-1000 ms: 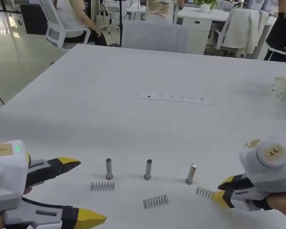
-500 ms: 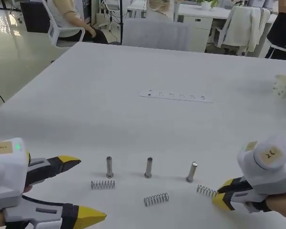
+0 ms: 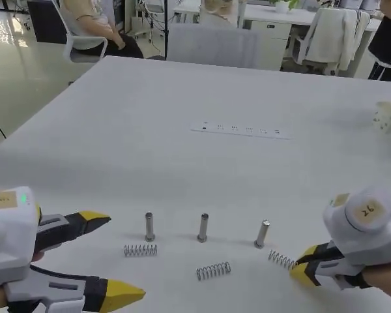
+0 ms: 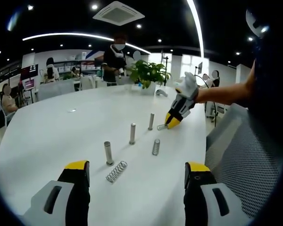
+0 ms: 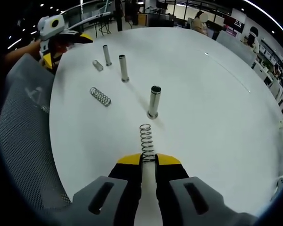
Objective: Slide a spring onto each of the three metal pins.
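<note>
Spring (image 5: 146,136) end sits pinched in right gripper (image 5: 148,160), pin (image 5: 153,102) at its twelve o'clock; left gripper (image 4: 137,181) hangs spread. Shallow grip could let it flick away.

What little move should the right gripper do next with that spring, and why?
Probably lift the spring and tip it upright over the nearest pin. The right gripper seems to pinch the spring's near end, the spring lies flat on the table just short of that pin, and the pin's top is bare.
</note>
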A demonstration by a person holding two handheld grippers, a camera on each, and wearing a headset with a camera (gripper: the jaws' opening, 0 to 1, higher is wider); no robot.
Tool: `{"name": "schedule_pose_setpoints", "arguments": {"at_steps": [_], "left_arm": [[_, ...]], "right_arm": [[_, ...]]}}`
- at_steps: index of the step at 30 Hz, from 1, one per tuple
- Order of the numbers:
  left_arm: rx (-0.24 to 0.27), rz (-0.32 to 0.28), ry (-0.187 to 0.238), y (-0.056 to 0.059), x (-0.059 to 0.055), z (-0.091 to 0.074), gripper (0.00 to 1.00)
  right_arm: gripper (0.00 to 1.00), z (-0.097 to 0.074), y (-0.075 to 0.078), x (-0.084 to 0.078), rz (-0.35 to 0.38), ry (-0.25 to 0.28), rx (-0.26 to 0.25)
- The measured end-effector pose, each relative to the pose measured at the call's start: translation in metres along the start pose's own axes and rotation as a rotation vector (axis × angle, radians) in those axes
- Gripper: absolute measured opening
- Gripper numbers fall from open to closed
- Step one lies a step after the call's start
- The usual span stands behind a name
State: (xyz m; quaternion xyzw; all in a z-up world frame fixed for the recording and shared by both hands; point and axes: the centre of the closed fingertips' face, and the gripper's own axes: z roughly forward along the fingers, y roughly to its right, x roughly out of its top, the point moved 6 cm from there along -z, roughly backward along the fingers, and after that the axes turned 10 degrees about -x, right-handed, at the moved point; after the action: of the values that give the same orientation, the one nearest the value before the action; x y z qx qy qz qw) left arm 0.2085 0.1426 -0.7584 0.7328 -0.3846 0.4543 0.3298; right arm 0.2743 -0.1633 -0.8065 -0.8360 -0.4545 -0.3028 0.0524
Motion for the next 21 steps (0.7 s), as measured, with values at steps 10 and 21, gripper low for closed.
{"name": "schedule_pose_setpoints", "arguments": {"at_steps": [10,21], "left_arm": [[-0.013,0.003,0.003,0.001,0.001,0.001,0.75],[-0.042,0.018,-0.011,0.003,0.001,0.001,0.67]], "right_arm": [[0.08,-0.007,-0.009,0.006,-0.007,0.01,0.016],[0.08,-0.019,-0.023,0.023,-0.045,0.038,0.057]]}}
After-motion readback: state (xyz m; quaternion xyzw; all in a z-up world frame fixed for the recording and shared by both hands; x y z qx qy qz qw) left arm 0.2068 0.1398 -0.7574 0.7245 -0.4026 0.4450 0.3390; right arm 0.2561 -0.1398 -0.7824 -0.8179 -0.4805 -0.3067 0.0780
